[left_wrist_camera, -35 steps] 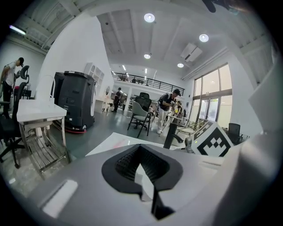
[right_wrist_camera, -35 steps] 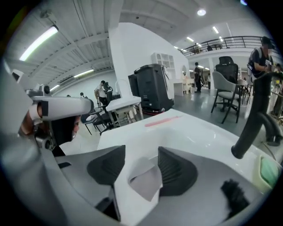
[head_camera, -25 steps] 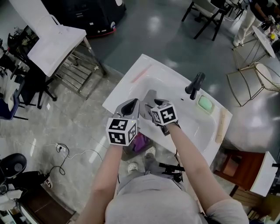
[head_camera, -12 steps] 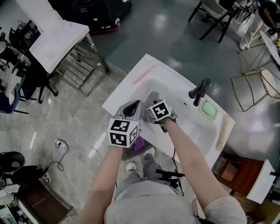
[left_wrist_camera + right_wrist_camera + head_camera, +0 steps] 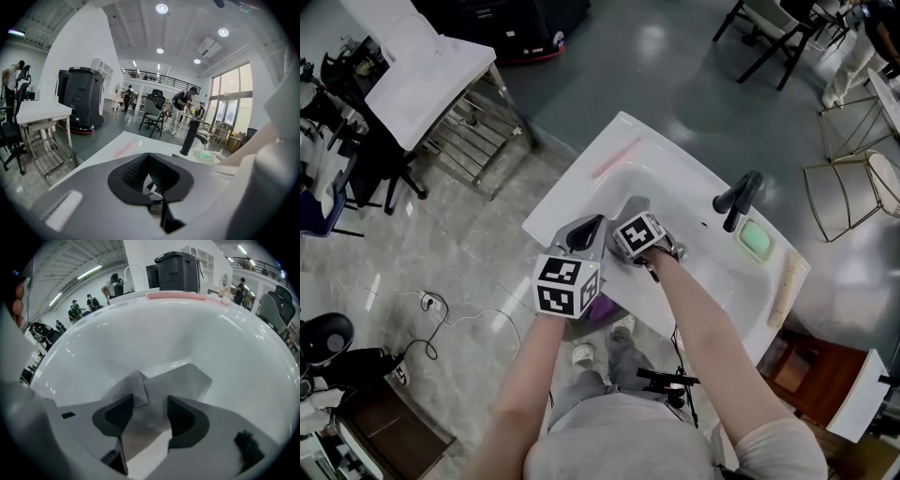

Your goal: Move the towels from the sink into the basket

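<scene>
Two claws work at the sink's (image 5: pixel 581 183) near edge: my right claw (image 5: pixel 150 401) gapes astride a grey towel (image 5: pixel 187 378); my left claw (image 5: pixel 149 157) is closed.

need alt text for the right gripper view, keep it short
The right gripper, jaws apart, points down into a white sink at a crumpled grey towel lying on the basin floor, seen between and beyond the jaws. A pink strip lies on the far rim.

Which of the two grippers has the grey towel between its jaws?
The right gripper, open around the towel in the sink; the left gripper holds nothing.
</scene>
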A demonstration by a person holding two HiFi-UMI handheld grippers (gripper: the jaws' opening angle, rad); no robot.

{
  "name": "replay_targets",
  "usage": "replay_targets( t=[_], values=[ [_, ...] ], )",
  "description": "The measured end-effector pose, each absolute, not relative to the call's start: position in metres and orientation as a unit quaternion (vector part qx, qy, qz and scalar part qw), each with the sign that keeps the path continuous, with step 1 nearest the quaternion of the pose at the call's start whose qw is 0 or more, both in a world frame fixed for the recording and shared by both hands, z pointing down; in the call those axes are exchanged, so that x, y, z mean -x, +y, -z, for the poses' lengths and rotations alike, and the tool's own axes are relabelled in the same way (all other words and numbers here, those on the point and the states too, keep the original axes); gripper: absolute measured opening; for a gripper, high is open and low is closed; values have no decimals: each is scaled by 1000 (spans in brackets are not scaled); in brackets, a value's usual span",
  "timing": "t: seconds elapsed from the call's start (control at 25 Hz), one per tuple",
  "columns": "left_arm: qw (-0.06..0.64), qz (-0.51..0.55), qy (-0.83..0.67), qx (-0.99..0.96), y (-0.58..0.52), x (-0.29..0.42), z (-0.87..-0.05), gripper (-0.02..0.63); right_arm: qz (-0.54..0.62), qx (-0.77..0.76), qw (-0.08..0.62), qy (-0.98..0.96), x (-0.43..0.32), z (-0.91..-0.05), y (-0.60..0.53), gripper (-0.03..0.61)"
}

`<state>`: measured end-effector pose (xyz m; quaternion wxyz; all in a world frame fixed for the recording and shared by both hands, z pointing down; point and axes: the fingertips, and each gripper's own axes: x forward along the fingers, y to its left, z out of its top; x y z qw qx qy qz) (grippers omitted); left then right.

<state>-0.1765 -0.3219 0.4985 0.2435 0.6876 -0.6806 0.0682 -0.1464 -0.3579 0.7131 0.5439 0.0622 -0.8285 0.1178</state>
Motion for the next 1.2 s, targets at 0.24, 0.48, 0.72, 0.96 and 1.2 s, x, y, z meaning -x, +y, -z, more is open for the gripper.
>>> replay_targets(
  t=[0.24, 0.48, 0.72, 0.96, 1.2],
  values=[
    [248, -63, -688, -679, -316, 184, -499, 4, -158, -75, 541, -823, 145, -716, -355, 233],
    [248, -61, -687, -680, -314, 182, -498, 5, -157, -91, 560, -808, 135, -719, -357, 199],
    [244, -60, -687, -682, -311, 183, -495, 5, -129, -100, 543, -824, 139, -710, -362, 38],
    [239, -59, -685, -685, -309, 181, -489, 4, -134, -104, 520, -837, 143, -692, -359, 38],
    [230, -55, -682, -692, -307, 177, -480, 5, -134, -116, 496, -850, 143, -672, -359, 38]
  ],
)
